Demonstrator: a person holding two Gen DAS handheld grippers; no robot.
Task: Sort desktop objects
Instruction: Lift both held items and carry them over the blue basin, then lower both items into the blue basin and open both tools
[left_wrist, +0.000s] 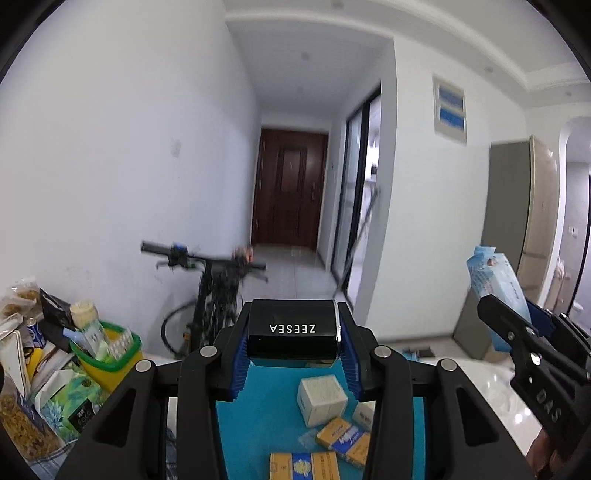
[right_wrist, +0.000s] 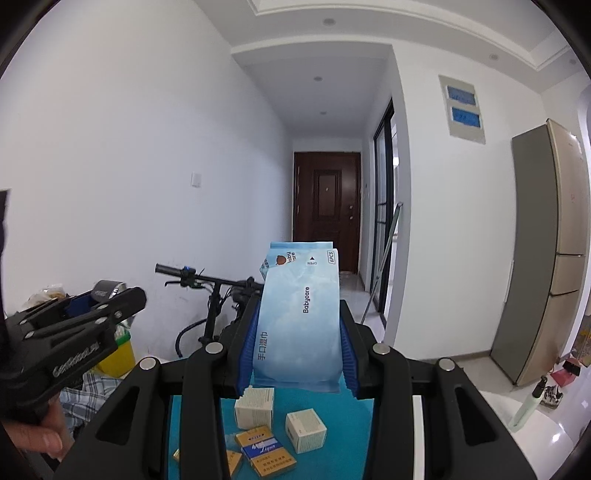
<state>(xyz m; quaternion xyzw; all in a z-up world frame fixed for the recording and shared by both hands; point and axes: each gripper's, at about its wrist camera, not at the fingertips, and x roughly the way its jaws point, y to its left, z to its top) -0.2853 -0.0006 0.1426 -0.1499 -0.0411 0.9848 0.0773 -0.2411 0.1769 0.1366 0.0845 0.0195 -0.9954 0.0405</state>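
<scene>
While held aloft, wipes pack (right_wrist: 301, 317) clears boxes (right_wrist: 255, 406).

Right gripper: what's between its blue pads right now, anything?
In the right wrist view, the right gripper is shut on a light blue Babycare wet-wipes pack, held upright between the pads.

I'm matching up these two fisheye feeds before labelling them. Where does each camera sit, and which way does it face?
Left wrist: on the left gripper, facing a hallway door over the blue mat; its fingers clamp a black ZEESEA box; the right gripper shows at right.
Right wrist: on the right gripper, facing likewise; it clamps a Babycare wipes pack; the left gripper and a hand show at left.
Shared: mat, white boxes, bicycle, door.
</scene>
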